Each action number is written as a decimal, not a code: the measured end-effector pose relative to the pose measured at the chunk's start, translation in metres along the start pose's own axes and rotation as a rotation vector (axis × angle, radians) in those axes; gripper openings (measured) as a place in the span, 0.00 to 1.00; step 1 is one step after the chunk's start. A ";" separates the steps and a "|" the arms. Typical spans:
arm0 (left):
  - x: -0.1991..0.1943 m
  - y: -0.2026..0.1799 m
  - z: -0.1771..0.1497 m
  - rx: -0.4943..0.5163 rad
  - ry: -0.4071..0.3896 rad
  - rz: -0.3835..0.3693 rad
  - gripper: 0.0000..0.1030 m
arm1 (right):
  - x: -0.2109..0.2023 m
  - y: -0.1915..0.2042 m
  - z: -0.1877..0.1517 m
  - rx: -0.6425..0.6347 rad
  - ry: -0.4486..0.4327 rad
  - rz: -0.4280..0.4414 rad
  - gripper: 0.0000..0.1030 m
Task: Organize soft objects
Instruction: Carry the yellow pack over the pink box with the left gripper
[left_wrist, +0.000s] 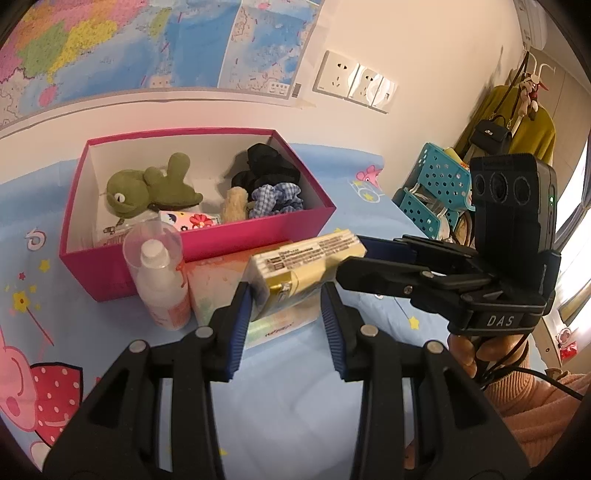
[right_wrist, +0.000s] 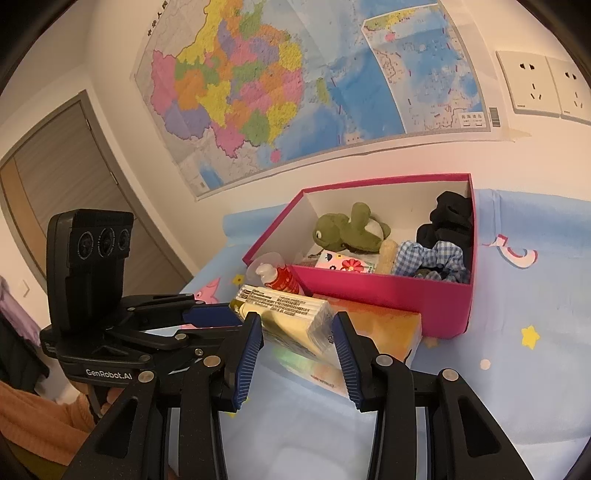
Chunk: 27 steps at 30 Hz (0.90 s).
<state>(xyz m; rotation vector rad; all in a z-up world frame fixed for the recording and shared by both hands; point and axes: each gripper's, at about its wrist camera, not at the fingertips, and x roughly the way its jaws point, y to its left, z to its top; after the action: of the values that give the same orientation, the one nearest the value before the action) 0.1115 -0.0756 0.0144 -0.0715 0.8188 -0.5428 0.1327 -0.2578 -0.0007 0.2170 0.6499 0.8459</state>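
Observation:
A yellow tissue pack (left_wrist: 303, 266) lies tilted on an orange tissue box (left_wrist: 218, 284), in front of a pink box (left_wrist: 207, 240). The pink box holds a green frog plush (left_wrist: 147, 188), black cloth (left_wrist: 266, 166), a blue checked scrunchie (left_wrist: 277, 199) and a floral pack (left_wrist: 188, 221). My left gripper (left_wrist: 284, 314) stands open around the near end of the yellow pack. My right gripper (right_wrist: 295, 339) stands open around its other end (right_wrist: 291, 321). Neither visibly squeezes it. The pink box (right_wrist: 388, 291) and frog plush (right_wrist: 343, 232) also show in the right wrist view.
A clear-capped white and orange bottle (left_wrist: 159, 273) stands left of the tissue box. The blue cartoon sheet (left_wrist: 295, 387) covers the surface. Teal baskets (left_wrist: 436, 184) stand at the right edge. A map (right_wrist: 295, 81) and wall sockets (left_wrist: 354, 77) are behind.

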 end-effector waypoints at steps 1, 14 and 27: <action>0.000 0.001 0.001 0.000 0.000 -0.001 0.38 | 0.000 0.000 0.001 -0.001 -0.002 -0.001 0.40; 0.003 0.002 0.008 0.001 -0.012 0.011 0.38 | 0.001 0.000 0.010 -0.014 -0.013 -0.005 0.40; 0.003 0.005 0.015 0.001 -0.024 0.016 0.38 | 0.002 0.001 0.021 -0.032 -0.028 -0.010 0.41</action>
<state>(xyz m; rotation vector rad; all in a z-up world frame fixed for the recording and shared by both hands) 0.1262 -0.0744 0.0217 -0.0702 0.7947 -0.5261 0.1455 -0.2543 0.0156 0.1960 0.6103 0.8421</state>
